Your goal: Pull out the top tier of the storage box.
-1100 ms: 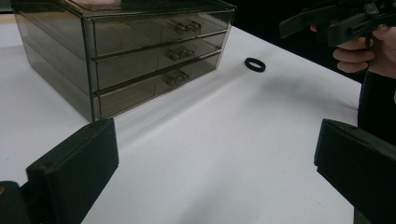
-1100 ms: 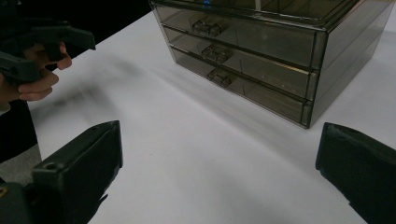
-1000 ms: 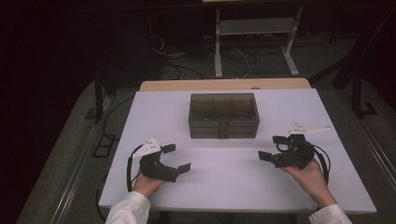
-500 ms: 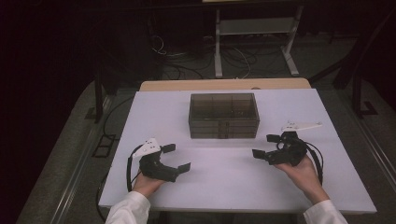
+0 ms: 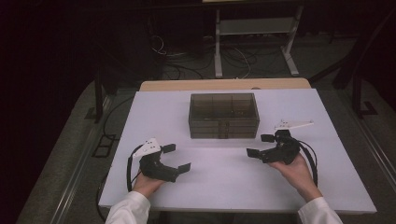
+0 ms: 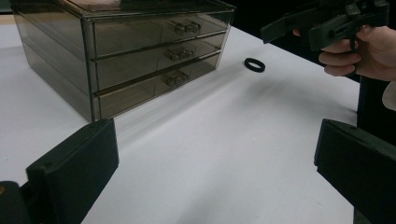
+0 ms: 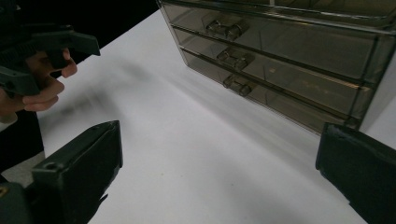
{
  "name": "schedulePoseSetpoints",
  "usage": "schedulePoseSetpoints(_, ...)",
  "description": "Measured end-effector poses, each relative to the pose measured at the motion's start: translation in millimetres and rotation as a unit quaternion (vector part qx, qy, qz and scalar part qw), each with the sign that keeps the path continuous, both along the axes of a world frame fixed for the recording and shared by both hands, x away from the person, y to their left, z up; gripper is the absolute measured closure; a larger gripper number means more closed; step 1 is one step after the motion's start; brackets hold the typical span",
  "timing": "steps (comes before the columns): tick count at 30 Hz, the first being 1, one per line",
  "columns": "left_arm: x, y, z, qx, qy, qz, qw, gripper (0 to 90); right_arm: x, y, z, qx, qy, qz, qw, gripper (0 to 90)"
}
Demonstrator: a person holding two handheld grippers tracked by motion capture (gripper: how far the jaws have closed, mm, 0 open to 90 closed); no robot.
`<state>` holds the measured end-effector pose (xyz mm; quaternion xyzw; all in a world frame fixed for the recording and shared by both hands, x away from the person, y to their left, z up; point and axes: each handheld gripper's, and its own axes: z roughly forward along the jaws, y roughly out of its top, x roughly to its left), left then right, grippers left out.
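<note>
High view | smoky clear three-drawer box (image 5: 223,115), drawers closed | both tools (image 5: 176,157) (image 5: 261,145) spread apart, empty

My right gripper (image 5: 260,145) has moved left and slightly toward me across the white table (image 5: 224,186), from near the right edge to a spot closer to the drawer box (image 5: 223,115); its jaws are wide apart, holding nothing. The right hand (image 5: 295,169) came inward with it, and the grey plate sits behind the gripper.
</note>
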<state>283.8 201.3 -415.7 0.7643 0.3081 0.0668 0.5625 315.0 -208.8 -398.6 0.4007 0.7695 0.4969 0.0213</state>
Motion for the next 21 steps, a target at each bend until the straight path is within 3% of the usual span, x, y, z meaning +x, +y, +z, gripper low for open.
schedulePoseSetpoints(2,0.0,-0.1,0.0,0.000,0.000,0.000,1.0000,0.0,1.5,2.4,-0.9,0.013,0.007,0.003,0.9999,0.2)
schedulePoseSetpoints(21,-0.1,-0.5,-0.1,0.000,0.000,-0.003,1.0000,0.0,12.8,19.9,-11.7,0.049,0.052,-0.007,0.9974,0.2)
